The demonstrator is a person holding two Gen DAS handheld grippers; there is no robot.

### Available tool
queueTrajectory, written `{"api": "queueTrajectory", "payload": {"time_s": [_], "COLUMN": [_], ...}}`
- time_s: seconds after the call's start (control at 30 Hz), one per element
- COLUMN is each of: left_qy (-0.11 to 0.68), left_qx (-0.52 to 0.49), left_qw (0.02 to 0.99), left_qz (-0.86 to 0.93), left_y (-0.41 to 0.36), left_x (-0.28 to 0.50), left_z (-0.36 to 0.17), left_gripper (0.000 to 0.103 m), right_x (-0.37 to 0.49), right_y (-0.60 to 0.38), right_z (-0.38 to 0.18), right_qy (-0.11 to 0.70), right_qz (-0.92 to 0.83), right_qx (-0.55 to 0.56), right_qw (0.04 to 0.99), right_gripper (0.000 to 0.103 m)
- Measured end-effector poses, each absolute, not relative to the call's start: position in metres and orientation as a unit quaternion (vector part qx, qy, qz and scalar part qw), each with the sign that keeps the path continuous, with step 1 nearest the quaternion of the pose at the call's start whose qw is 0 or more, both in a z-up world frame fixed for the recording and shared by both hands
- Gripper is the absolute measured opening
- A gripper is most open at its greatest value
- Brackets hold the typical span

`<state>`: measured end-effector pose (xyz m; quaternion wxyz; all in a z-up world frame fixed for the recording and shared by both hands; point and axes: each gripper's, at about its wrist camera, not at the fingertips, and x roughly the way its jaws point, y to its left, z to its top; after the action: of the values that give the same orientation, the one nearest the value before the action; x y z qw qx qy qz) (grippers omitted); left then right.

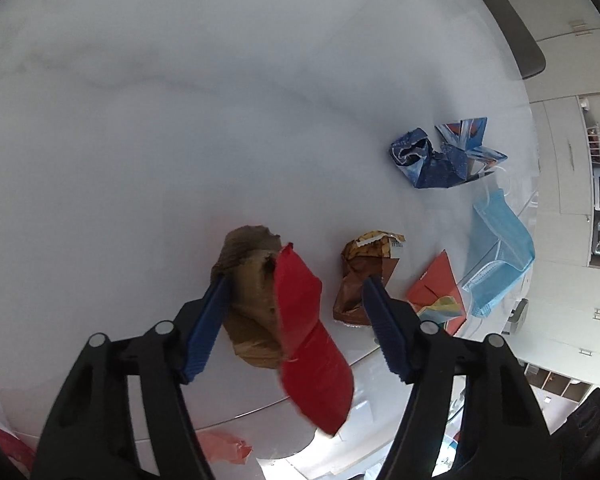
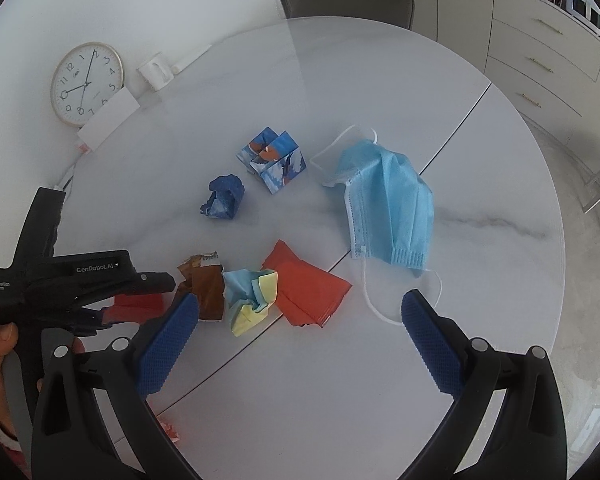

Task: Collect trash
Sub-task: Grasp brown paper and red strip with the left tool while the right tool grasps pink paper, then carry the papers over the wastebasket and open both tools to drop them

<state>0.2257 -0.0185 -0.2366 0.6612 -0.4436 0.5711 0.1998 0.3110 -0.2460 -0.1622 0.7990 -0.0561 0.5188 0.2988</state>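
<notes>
Trash lies on a round white marble table (image 2: 380,360). In the left wrist view my left gripper (image 1: 296,284) is open, and a red wrapper (image 1: 312,336) with a crumpled brown paper (image 1: 248,280) sits between its fingers, blurred; I cannot tell whether it touches them. A brown snack wrapper (image 1: 360,276) is by the right finger. In the right wrist view my right gripper (image 2: 300,312) is open and empty above an orange-red paper (image 2: 308,288) and a pastel crumpled paper (image 2: 252,300). A blue face mask (image 2: 388,204), a blue crumpled wrapper (image 2: 224,196) and a blue patterned folded paper (image 2: 276,160) lie farther away.
A wall clock (image 2: 86,84), a white mug (image 2: 154,70) and a white card (image 2: 108,120) lie at the table's far left. A chair (image 2: 356,4) stands behind the table; drawers (image 2: 540,64) at right. A pink scrap (image 1: 224,446) shows below the table edge.
</notes>
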Motion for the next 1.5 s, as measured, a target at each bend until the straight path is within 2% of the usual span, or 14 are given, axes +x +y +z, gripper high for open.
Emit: {"api": "queueTrajectory", "payload": {"time_s": [0.17,0.47,0.77,1.13,1.23,1.33,1.4,1.43,1.5], "left_qy": [0.576,0.587,0.580,0.587,0.586,0.590,0.591,0.589,0.586], "left_qx": [-0.434,-0.388,-0.288,-0.196,-0.195,-0.199,-0.190,-0.181,-0.163], "left_qw": [0.666,0.696,0.755,0.780,0.781,0.778,0.780,0.784,0.791], "left_qz": [0.192,0.143,0.103,0.090,0.090,0.083,0.078,0.075,0.067], "left_y": [-0.023,-0.035,-0.032,-0.006,-0.004,-0.004,-0.005,-0.007,-0.011], "left_x": [0.222,0.209,0.181,0.108,0.087,0.072,0.064,0.061,0.057], "left_z": [-0.236,-0.234,-0.210,-0.179,-0.176,-0.178,-0.177,-0.175,-0.171], "left_gripper": [0.046,0.043,0.042,0.042,0.042,0.042,0.042,0.042,0.042], "right_x": [0.313,0.299,0.263,0.153,0.134,0.126,0.121,0.120,0.118], "right_y": [-0.251,-0.259,-0.241,-0.185,-0.173,-0.165,-0.161,-0.160,-0.161], "right_z": [-0.165,-0.165,-0.164,-0.197,-0.206,-0.218,-0.223,-0.225,-0.224], "right_qy": [0.521,0.526,0.524,0.508,0.501,0.509,0.508,0.510,0.510], "right_qz": [0.307,0.305,0.338,0.447,0.445,0.433,0.416,0.409,0.398], "right_qx": [-0.052,-0.047,-0.072,-0.175,-0.193,-0.204,-0.223,-0.229,-0.226], "right_qw": [0.795,0.792,0.779,0.715,0.716,0.716,0.720,0.722,0.728], "right_gripper": [0.101,0.101,0.101,0.099,0.089,0.073,0.051,0.048,0.046]}}
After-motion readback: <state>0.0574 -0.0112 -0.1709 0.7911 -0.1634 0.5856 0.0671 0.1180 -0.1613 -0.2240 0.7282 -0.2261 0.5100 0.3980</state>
